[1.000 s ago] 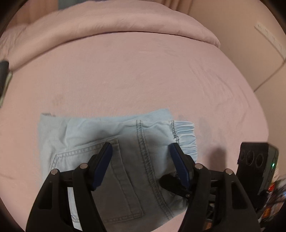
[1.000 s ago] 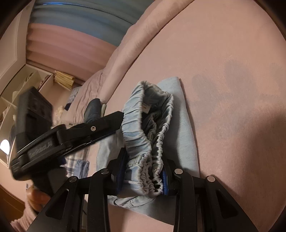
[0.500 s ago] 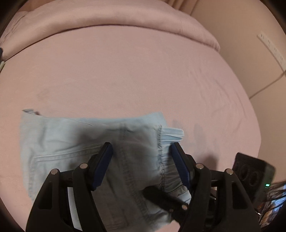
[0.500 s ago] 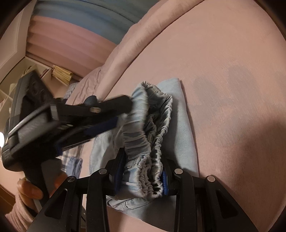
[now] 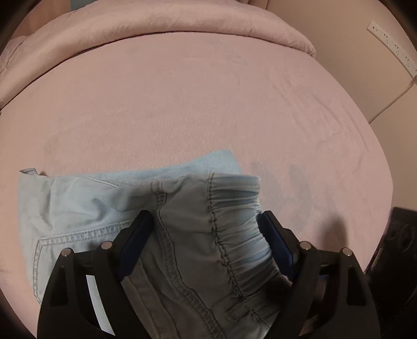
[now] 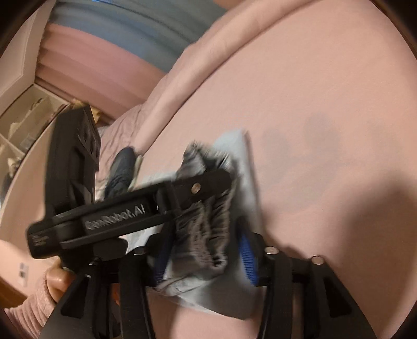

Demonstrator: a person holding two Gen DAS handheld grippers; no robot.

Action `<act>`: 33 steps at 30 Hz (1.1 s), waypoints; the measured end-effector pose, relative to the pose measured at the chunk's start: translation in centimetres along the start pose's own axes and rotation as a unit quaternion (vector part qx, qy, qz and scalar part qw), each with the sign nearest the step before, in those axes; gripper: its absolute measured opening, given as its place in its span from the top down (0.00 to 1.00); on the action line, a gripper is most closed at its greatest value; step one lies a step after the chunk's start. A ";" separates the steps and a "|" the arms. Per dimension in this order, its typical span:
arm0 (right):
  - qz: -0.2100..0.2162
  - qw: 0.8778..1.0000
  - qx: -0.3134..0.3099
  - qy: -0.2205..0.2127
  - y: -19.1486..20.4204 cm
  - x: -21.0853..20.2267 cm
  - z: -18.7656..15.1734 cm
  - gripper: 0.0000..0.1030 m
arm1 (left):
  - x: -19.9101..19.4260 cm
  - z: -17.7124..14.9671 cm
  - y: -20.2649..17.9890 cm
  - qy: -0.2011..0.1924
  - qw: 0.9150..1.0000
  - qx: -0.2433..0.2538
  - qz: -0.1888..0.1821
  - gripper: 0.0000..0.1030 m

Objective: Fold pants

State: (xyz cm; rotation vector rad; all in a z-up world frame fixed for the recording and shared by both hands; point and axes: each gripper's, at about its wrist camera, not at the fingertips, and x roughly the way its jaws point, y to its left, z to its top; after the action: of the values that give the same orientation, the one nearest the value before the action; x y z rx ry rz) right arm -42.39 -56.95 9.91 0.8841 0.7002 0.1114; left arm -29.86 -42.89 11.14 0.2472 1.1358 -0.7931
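Both grippers just let go: the left gripper (image 5: pixel 206 237) jaws have spread wide over the elastic waistband (image 5: pixel 234 221), pads off it. The right gripper (image 6: pixel 203 258) has been opening too, cloth loose between. The light denim pants (image 5: pixel 91 208) sit folded at lower left on the pink bed (image 5: pixel 208 104), so this fold looks done.

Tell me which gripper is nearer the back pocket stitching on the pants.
Left. The left gripper straddles the pants with one finger beside the back pocket stitching. The right gripper sits at the gathered waistband, the far end.

Pink bed (image 5: pixel 208 104) w/ duvet (image 5: pixel 156 23), beige wall (image 5: pixel 338 31).
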 end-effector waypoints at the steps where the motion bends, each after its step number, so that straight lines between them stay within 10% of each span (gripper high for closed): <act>1: -0.022 1.000 0.000 -0.017 0.0 -0.9 0.2 0.41 | -0.5 0.2 0.6 -0.012 1.000 -0.020 -0.017 0.20; 12: -0.105 0.989 -0.051 -0.091 3.7 -3.4 1.0 0.41 | -7.1 -2.6 5.0 -0.092 0.992 -0.069 -0.051 0.23; 21: -0.241 0.953 -0.185 -0.022 6.3 3.0 0.4 0.40 | -6.5 -7.6 6.9 -0.047 0.997 -0.057 0.004 0.29; 33: -0.227 0.961 -0.156 -0.027 6.7 0.5 5.0 0.36 | -11.1 -13.0 6.2 -0.085 0.996 0.000 -0.027 0.30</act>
State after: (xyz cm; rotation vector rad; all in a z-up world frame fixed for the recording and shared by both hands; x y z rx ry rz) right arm -37.65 -55.79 16.77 0.4092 0.7920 -0.2079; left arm -37.05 -26.42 13.99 0.1462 0.9851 -0.8459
